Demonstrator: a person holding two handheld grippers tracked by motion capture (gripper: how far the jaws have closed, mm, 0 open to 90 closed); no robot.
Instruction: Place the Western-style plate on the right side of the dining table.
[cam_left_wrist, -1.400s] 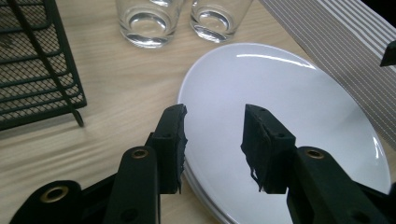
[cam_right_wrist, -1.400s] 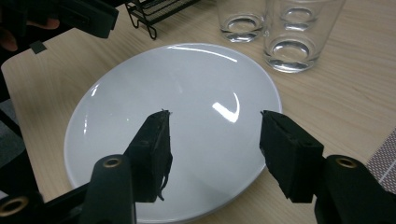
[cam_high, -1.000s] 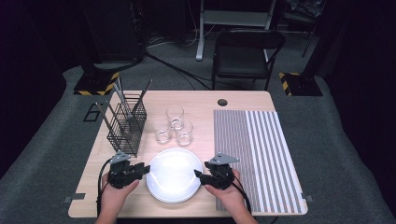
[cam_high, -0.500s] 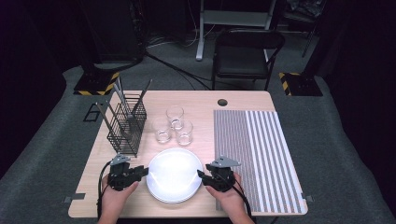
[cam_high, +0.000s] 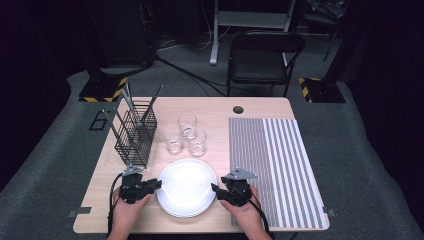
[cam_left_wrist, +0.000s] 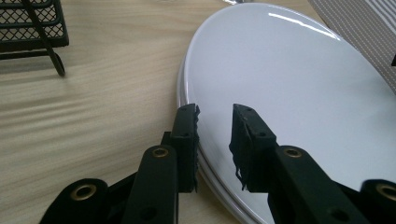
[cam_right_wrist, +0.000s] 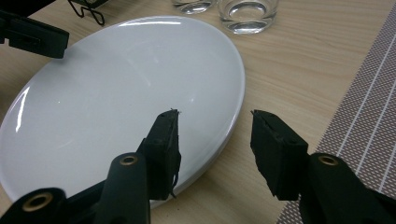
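While flat, plate (cam_high: 186, 186) between left gripper (cam_high: 156, 184), right gripper (cam_high: 216, 189)

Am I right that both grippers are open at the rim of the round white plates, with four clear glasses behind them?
Not quite: the high view shows three clear glasses, not four. Both the left gripper and right gripper are open at the rim of the round white plates.

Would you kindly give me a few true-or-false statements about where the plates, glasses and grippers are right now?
1. The left gripper is open, its fingers either side of the plates' rim. True.
2. The right gripper is shut on a glass. False: it is open at the plates' edge.
3. Three glasses stand behind the plates. True.
4. The plates lie on the striped mat. False: they lie on bare wood beside it.
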